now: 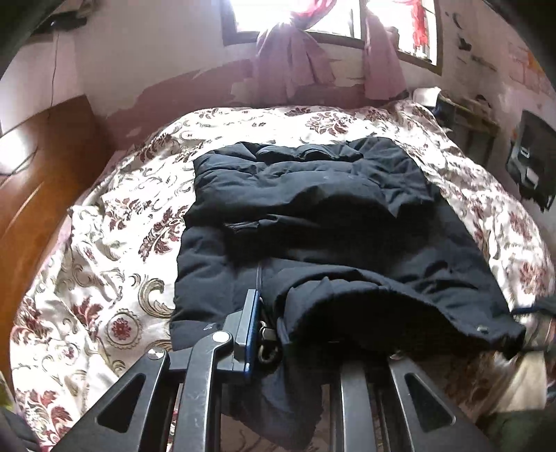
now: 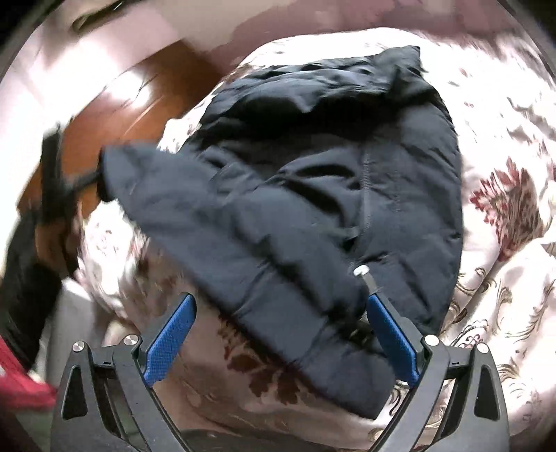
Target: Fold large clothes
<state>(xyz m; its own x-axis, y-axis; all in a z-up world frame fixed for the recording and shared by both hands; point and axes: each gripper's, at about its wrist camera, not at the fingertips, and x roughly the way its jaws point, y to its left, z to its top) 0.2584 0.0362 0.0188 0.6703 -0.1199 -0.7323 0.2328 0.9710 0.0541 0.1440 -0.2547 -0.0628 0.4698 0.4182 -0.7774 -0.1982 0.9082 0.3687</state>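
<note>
Lying across the middle of the bed (image 1: 114,299), a big dark padded jacket (image 1: 312,208) covers much of the floral bedspread, its upper part already doubled over toward the window (image 1: 330,21). The left tool (image 1: 274,333) has the near hem of the jacket pinched between its pads; one blue pad shows beside the cloth, the other is buried under the fold, and a zipper pull with a small metal clasp dangles right next to it. That gathered hem is lifted clear of the bedspread and sags in a loose arch to the right, where a snap button glints near its corner.

From the right wrist view, the right tool (image 2: 278,333) stands with its jaws spread wide and nothing pressed between the blue pads. A raised flap of the jacket (image 2: 312,174) stretches slantwise in front of them, from the lower middle up toward the left, where the blurred left tool (image 2: 55,174) holds its far end. The picture is smeared on that side. A wooden headboard (image 1: 41,180) stands at the left edge of the bed, and mauve curtains (image 1: 295,59) hang knotted below the bright window.
</note>
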